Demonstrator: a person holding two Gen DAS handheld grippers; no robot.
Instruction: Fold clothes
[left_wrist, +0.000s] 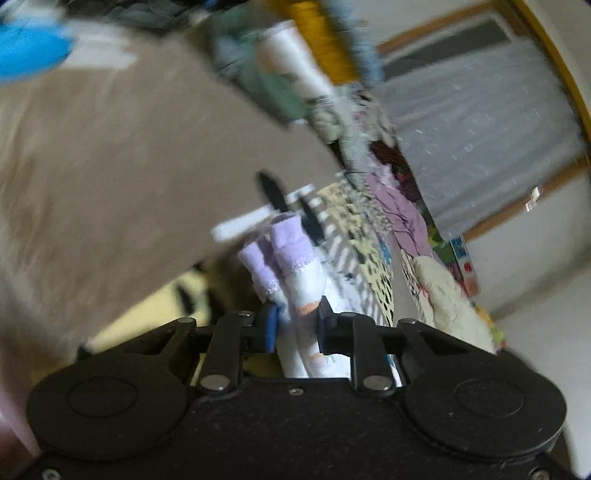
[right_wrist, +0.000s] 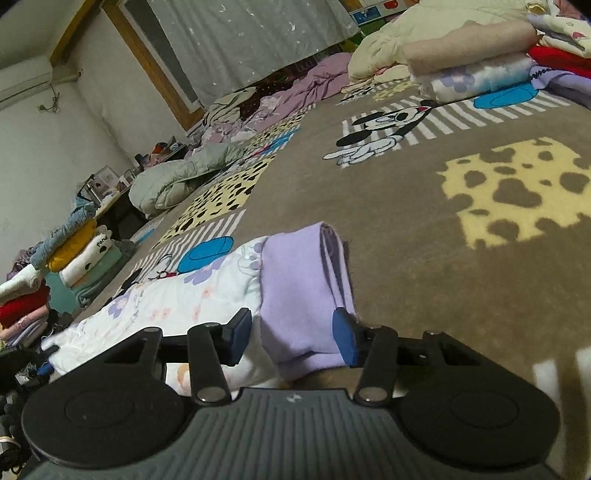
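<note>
The task's thing is a small white flowery garment (right_wrist: 177, 306) with purple cuffs (right_wrist: 306, 295). It lies on the brown cartoon blanket (right_wrist: 424, 229), and the blanket is what I will tell every place from.

The left gripper (left_wrist: 295, 328) is up off the blanket. Its two pads are squeezed tight on the white cloth, so one end of the garment hangs in the air. That picture is blurry, so the hand seems to be moving fast.

The right gripper (right_wrist: 291, 339) is down low, close over the blanket. Its pads stand apart, one on each side of the purple cuff. They do not pinch it; I see a gap on the left side.

What could go wrong? The left side may pull before the right side has hold. Then the cuff would slide out from between the right pads, and the fold would go crooked. A fast swing could also shake the thin cloth loose. The right pads might also catch the fuzzy blanket along with the cuff.

Folded piles (right_wrist: 480, 70) sit at the blanket's far edge.
</note>
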